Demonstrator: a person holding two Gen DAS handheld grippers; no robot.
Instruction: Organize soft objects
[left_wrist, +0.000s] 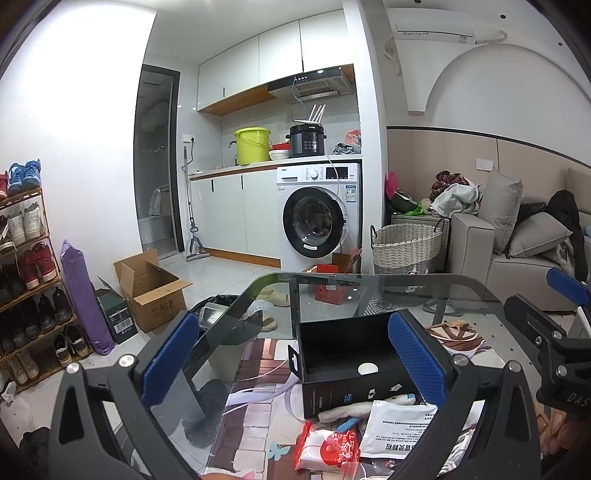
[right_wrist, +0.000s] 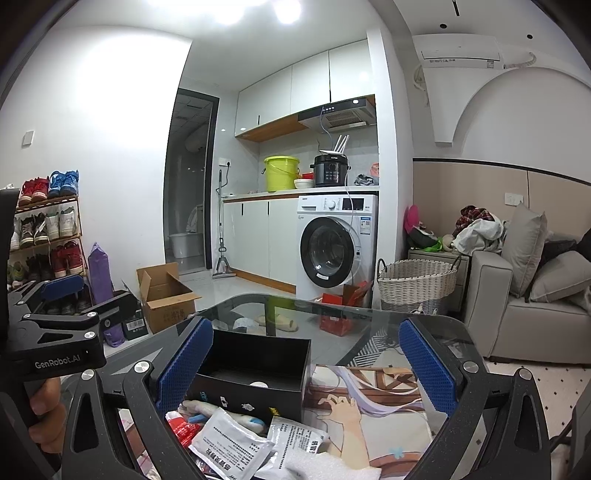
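**Both grippers hanging open over a heap of soft packets**

Going from left to right across the glass table: the red-and-white wrapped pack is lying nearest the left edge of the heap, crinkly and probably slippery in its film. Beside it the white sachet is lying flat, light and limp by the look of it, likely best pinched at an edge rather than across its face. Tucked against the front wall of the black box is a pale plush-looking thing with a blue tip, soft enough to squash, so a hold across its middle should be safe. From the right wrist view a second, greyer sachet and a piece of white foam are sitting just to the right of the first one. The box is standing open, with only a small white disc showing inside.

The left gripper is spread wide, holding nothing, its blue pads apart above the table's left part and the box. The right gripper is likewise spread wide and empty, hovering over the box and the printed mat.
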